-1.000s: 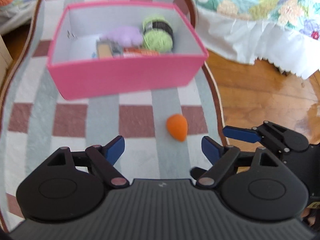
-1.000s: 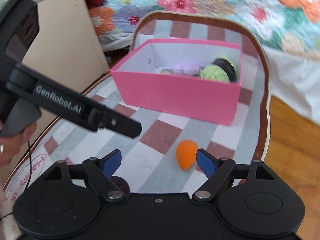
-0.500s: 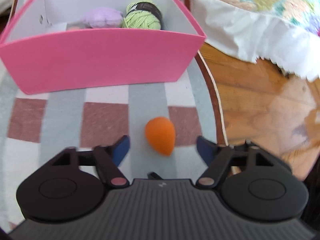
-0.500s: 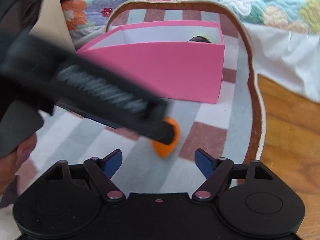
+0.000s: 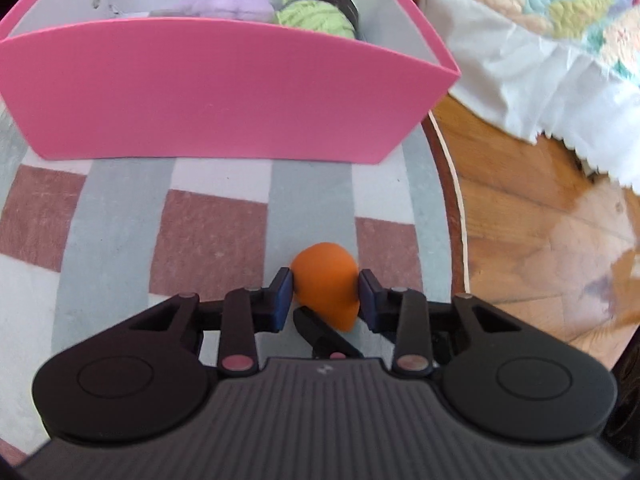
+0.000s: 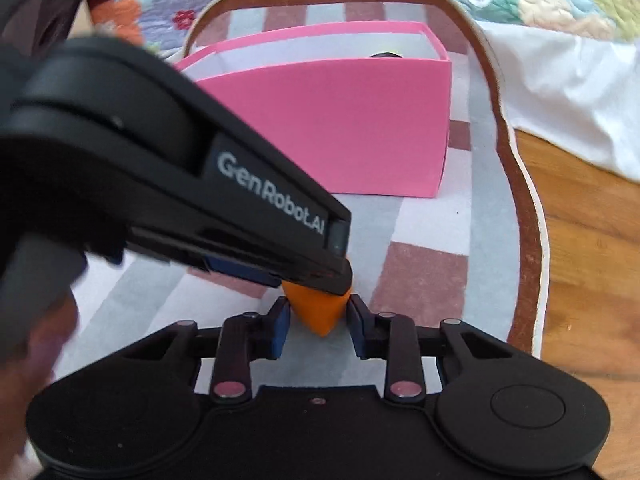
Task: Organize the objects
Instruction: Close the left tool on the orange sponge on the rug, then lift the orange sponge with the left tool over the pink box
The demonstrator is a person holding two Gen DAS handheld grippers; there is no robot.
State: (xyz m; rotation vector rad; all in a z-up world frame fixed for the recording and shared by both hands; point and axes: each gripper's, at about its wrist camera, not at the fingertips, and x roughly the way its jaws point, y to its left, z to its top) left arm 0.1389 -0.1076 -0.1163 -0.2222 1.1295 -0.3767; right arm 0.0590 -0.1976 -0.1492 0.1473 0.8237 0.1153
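Observation:
An orange egg-shaped sponge (image 5: pixel 326 280) lies on the checked rug (image 5: pixel 120 240), in front of the pink box (image 5: pixel 224 92). My left gripper (image 5: pixel 325 294) is closing, and both of its blue pads touch the sponge's sides. From the other side my right gripper (image 6: pixel 318 322) is closing on the sponge's pointed end (image 6: pixel 316 314), with its pads against it. In the right wrist view the left tool's black housing (image 6: pixel 160 152) crosses the picture and covers the sponge's top. One black finger of the right tool (image 5: pixel 320 332) shows under the sponge in the left wrist view.
The pink box (image 6: pixel 340 128) holds a purple soft thing (image 5: pixel 228 2) and a ball of green yarn (image 5: pixel 316 16). Wooden floor (image 5: pixel 540 220) begins past the rug's brown edge on the right. A flowered quilt with a white skirt (image 5: pixel 520 60) hangs beyond. A hand (image 6: pixel 24 352) holds the left tool.
Both grippers came down toward the rug and drew in on the orange sponge. Their jaws went from wide apart to touching it on both sides.

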